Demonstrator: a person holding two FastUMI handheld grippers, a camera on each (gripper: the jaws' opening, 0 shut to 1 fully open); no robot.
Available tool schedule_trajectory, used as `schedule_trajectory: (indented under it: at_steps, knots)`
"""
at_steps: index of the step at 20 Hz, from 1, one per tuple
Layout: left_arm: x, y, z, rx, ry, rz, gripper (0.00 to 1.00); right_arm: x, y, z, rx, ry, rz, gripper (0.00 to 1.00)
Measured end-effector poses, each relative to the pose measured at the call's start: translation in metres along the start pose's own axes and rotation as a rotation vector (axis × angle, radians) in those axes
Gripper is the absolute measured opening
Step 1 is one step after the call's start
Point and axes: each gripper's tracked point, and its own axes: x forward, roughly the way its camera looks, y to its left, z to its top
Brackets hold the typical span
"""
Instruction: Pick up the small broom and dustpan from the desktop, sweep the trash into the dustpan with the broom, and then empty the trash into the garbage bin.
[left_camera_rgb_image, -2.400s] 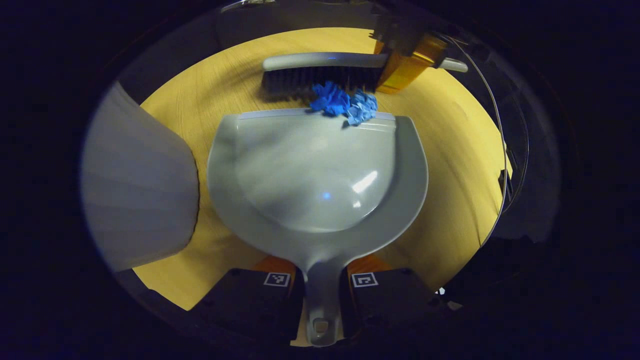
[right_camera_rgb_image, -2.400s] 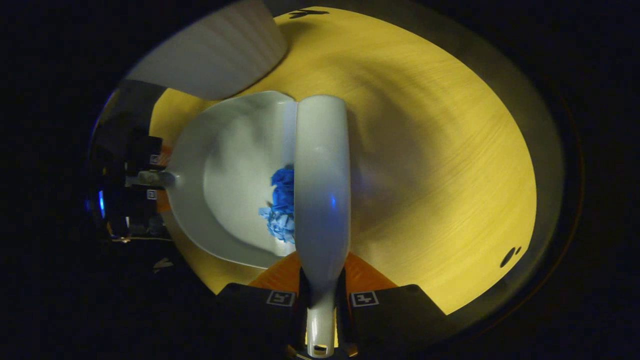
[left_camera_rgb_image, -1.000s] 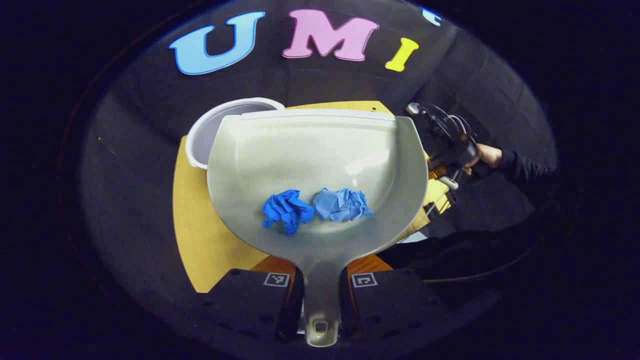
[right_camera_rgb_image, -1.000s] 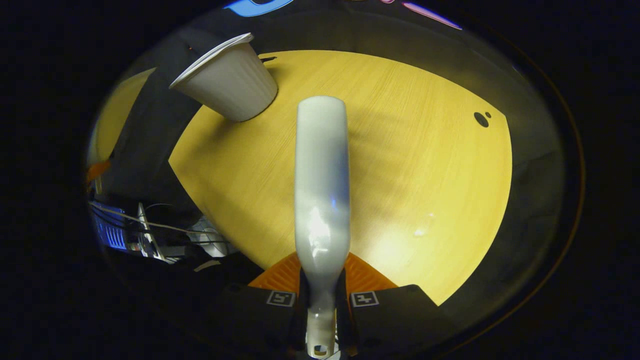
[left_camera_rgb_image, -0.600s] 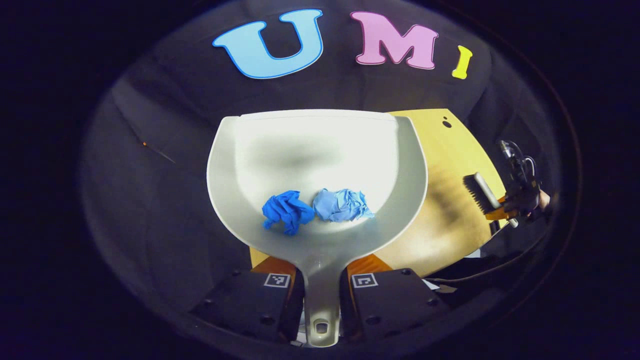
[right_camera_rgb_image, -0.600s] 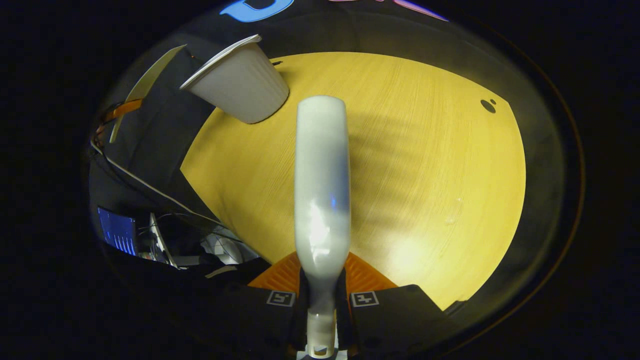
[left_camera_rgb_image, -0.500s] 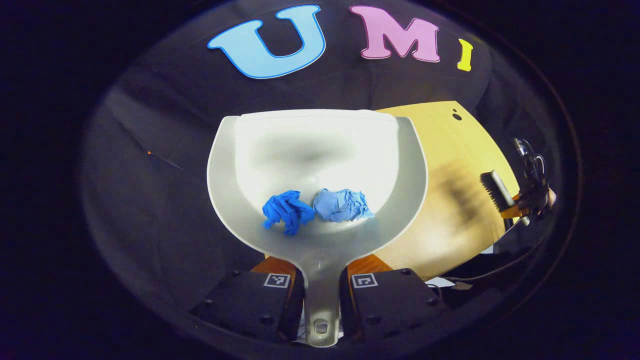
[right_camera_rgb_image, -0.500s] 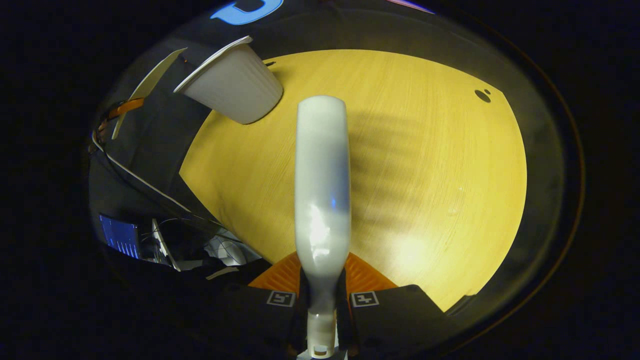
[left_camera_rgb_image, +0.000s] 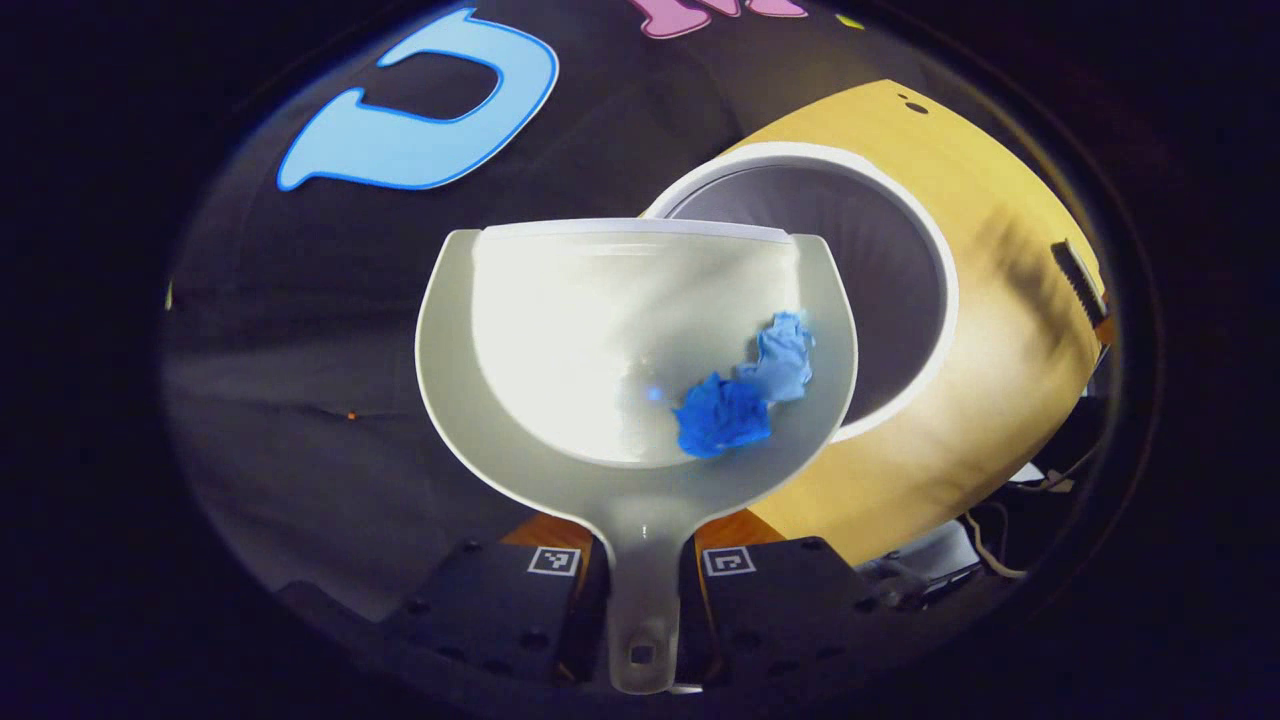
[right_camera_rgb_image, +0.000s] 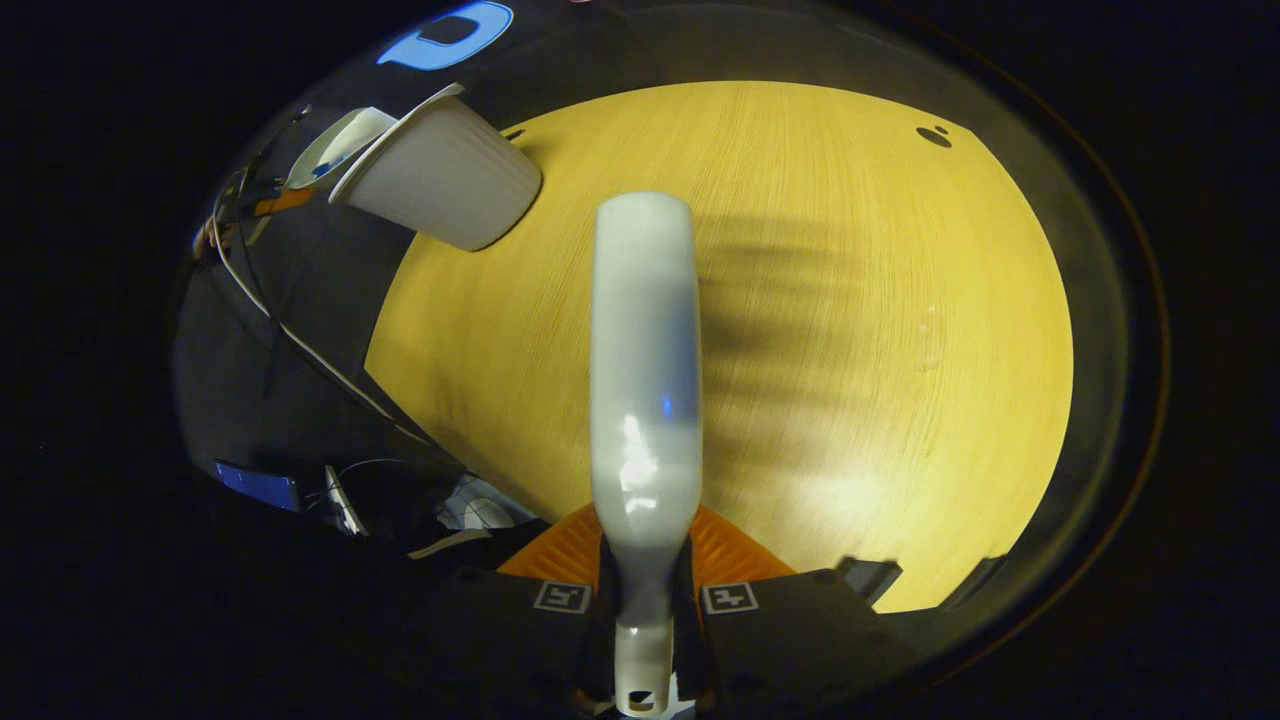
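My left gripper (left_camera_rgb_image: 643, 565) is shut on the handle of the grey dustpan (left_camera_rgb_image: 560, 350), held in the air and tilted. Two crumpled blue paper scraps (left_camera_rgb_image: 745, 395) lie against the pan's right side. Behind the pan's right edge stands the white garbage bin (left_camera_rgb_image: 880, 260), its mouth open towards me. My right gripper (right_camera_rgb_image: 643, 590) is shut on the handle of the small broom (right_camera_rgb_image: 643, 380), held over the yellow desktop (right_camera_rgb_image: 850, 330). The broom (left_camera_rgb_image: 1078, 280) is also at the far right of the left gripper view. In the right gripper view the bin (right_camera_rgb_image: 440, 185) stands at the upper left with the dustpan (right_camera_rgb_image: 335, 145) just beyond it.
The desktop's left edge runs down past the bin, with cables and equipment (right_camera_rgb_image: 330, 480) below it. A small dark hole (right_camera_rgb_image: 935, 135) marks the desktop's far side. The broom's shadow falls on the wood to its right.
The dustpan has swung over beside the bin's mouth and tilted. The two blue scraps slid from the pan's middle to its right side. The broom stays held over the desktop.
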Motion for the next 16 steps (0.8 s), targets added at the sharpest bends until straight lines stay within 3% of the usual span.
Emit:
schedule_trajectory:
  at_steps: [5,10,14,15,16]
  knots:
    - [-0.003,0.011,-0.002,0.240,0.079,0.095,0.28,-0.001,0.004,0.001,0.037,-0.038,0.046,0.26]
    - [-0.006,0.014,0.002,0.253,0.076,0.120,0.28,-0.002,-0.001,-0.003,0.061,-0.043,0.050,0.26]
    - [-0.004,0.010,0.002,0.115,-0.006,0.129,0.28,-0.005,-0.006,-0.004,0.084,-0.045,0.035,0.26]
    - [-0.005,0.003,0.003,0.060,-0.039,0.119,0.28,-0.006,-0.003,-0.003,0.106,-0.044,0.046,0.22]
    - [-0.006,-0.004,0.006,0.007,-0.080,0.107,0.28,-0.008,0.000,0.001,0.129,-0.048,0.059,0.25]
